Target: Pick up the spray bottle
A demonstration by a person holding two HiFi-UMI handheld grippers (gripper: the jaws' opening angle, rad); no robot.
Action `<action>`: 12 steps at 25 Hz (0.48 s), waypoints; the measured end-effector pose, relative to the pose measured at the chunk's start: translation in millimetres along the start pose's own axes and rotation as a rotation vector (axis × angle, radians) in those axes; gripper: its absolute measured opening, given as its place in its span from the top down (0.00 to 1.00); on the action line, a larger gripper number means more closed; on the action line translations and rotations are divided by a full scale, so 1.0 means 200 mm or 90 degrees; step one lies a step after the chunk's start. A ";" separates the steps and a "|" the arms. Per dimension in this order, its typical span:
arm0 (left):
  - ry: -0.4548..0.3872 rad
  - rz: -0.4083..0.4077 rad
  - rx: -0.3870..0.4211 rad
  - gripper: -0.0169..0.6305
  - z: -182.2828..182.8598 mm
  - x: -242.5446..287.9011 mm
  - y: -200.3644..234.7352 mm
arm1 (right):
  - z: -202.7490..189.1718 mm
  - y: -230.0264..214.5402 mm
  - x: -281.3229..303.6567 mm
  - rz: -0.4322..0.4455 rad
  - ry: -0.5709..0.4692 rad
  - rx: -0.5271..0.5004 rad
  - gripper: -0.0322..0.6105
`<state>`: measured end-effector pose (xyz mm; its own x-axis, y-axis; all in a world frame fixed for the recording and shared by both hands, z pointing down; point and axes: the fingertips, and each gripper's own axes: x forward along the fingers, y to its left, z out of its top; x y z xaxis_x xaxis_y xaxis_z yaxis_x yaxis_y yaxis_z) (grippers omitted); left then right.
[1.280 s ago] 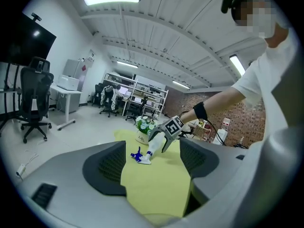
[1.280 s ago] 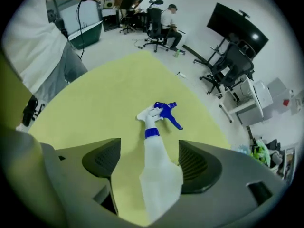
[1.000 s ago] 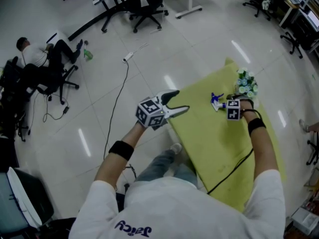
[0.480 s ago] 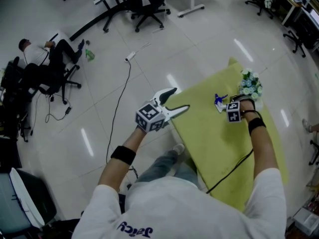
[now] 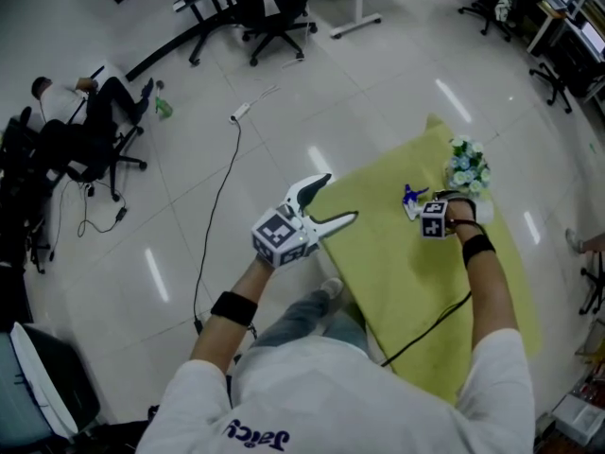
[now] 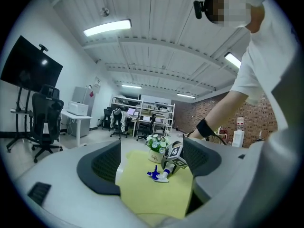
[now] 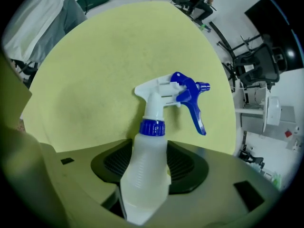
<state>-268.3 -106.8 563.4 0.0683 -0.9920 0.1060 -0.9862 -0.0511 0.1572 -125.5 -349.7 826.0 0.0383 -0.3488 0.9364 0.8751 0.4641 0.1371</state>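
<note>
**Item 1: spray bottle (image 7: pixel 146 175).** Translucent white body, blue collar, white head, blue trigger. Located right of centre in the head view, over the yellow-green bench (image 5: pixel 406 291), toward its far corner. Gripped at the body, head pointing away from the holder, trigger toward the right of the right gripper view. Seen low against the cloth in the left gripper view; contact with the cloth not determinable.

**Item 2: right gripper (image 5: pixel 422 212).** Jaws clenched on the bottle body, one dark ribbed pad pressed to each side. Marker cube facing up in the head view.

**Item 3: left gripper (image 5: pixel 338 199).** Jaws released and spread wide, the distant bench and bottle framed in the gap. Placed at centre frame in the head view, beside the left edge of the bench, well apart from the bottle and aimed toward it.

**Item 4: flower pot (image 5: pixel 467 168).** White and green blooms, standing on the bench just beyond the bottle, upper right of the head view.

**Item 5: black cable (image 5: pixel 430 324).** Lying across the bench cloth, lower right of the head view, below the right forearm.

**Item 6: floor (image 5: pixel 142 216).** Pale glossy tiles. Floor cable (image 5: pixel 219 218) running up to a white power strip (image 5: pixel 243 109). Office chairs (image 5: pixel 274 12) at top centre. Another person (image 5: pixel 71 97) low beside a chair at upper left.
</note>
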 end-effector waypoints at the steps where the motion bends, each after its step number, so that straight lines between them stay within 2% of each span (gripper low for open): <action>1: -0.009 0.000 0.010 0.35 0.01 0.00 -0.01 | 0.00 0.00 0.00 0.002 -0.004 0.014 0.59; 3: -0.022 0.002 0.029 0.35 -0.01 0.00 -0.03 | 0.01 0.02 0.01 0.010 -0.025 0.042 0.59; 7: -0.040 0.002 0.014 0.35 0.00 -0.04 -0.04 | 0.06 -0.01 -0.08 -0.003 -0.082 0.113 0.59; 12: -0.048 0.008 0.057 0.35 0.01 -0.04 -0.05 | 0.10 -0.01 -0.20 -0.011 -0.164 0.175 0.59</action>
<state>-258.5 -97.5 559.8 0.0468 -0.9984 0.0321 -0.9968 -0.0446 0.0670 -137.8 -320.9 794.1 -0.1295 -0.1582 0.9789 0.7111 0.6732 0.2029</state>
